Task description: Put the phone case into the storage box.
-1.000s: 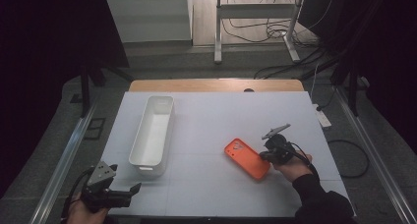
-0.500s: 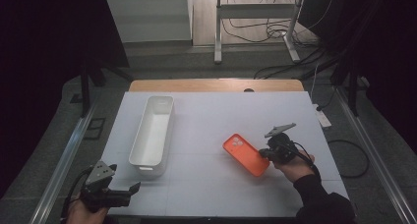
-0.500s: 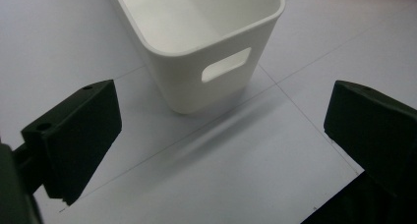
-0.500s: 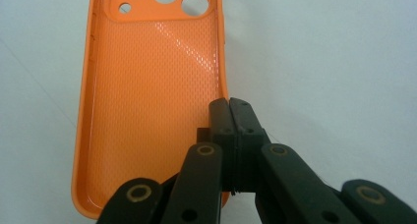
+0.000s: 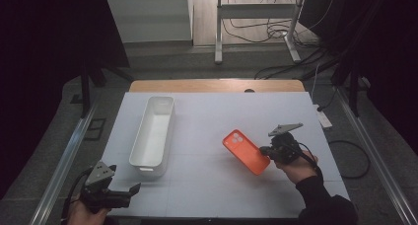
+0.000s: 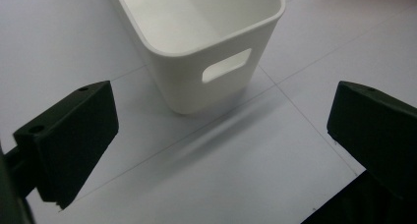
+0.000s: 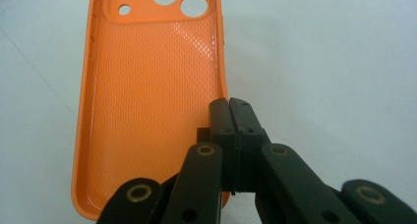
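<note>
The right tool (image 5: 266, 150) was clenched on the long edge of an orange phone case (image 5: 245, 151), its jaws pressed together over the case's side wall near the lower end. In the right tool's own view, the phone case (image 7: 152, 111) showed its dotted inside face, with the round camera holes at the far end, and the right tool (image 7: 230, 117) pinched the rim at the case's right side. The case sat right of the middle of the white worktop (image 5: 217, 116), tilted, with the camera end pointing away from the person; whether its far end touched the worktop I could not tell.

The left tool (image 5: 132, 190) hovered at the near left corner of the worktop, released, its jaws wide apart and holding nothing. Ahead of the left tool (image 6: 221, 135) stood a long white bin (image 6: 216, 42) with a handle slot in its near end wall. The bin (image 5: 153, 131) lay well apart from the phone case.
</note>
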A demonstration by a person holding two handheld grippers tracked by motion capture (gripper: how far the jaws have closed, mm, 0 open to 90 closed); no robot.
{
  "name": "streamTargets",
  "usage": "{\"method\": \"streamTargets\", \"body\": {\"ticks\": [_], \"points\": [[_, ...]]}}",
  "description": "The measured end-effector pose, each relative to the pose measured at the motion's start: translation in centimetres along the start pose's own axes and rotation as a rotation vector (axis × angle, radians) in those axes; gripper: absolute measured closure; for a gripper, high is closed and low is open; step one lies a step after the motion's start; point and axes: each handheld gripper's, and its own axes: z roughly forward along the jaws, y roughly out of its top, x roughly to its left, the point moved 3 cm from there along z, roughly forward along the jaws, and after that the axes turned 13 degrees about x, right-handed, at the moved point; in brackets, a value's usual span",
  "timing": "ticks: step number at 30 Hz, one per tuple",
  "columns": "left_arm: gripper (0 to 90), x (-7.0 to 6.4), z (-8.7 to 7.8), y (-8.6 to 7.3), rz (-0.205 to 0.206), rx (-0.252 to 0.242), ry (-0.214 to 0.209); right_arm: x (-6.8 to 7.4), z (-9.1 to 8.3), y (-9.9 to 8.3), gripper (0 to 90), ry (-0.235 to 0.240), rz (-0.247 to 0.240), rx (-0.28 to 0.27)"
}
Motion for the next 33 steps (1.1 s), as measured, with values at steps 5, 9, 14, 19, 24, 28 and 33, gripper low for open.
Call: {"method": "streamTargets", "body": {"ticks": [5, 9, 14, 19, 24, 28, 33], "points": [[0.0, 0.0, 0.0, 0.0, -0.007, 0.001, 0.005, 0.2, -0.5, 0.1, 89.1, 0.001, -0.007, -0.023], [0.0, 0.3, 0.0, 0.0, -0.027, -0.001, -0.015, 0.3, -1.1, 0.3, 89.0, 0.002, -0.007, -0.052], [0.0, 0.5, -0.1, 0.1, -0.058, -0.005, -0.024, 0.3, -1.7, 0.4, 89.1, 0.008, 0.001, -0.081], [0.0, 0.7, -0.2, 0.3, -0.077, -0.007, -0.037, 0.4, -2.4, 0.6, 89.0, 0.001, -0.004, -0.111], [0.0, 0.5, -0.1, 0.8, -0.078, 0.004, -0.051, 0.4, -2.6, 0.7, 89.0, -0.001, -0.007, -0.127], [0.0, 0.4, -0.3, 1.4, -0.078, -0.008, -0.08, 0.5, -2.8, 0.9, 89.0, -0.006, -0.01, -0.141], [0.0, 0.0, -0.3, 2.4, -0.079, -0.028, -0.117, 0.7, -3.0, 1.0, 89.0, -0.003, -0.012, -0.155]]}}
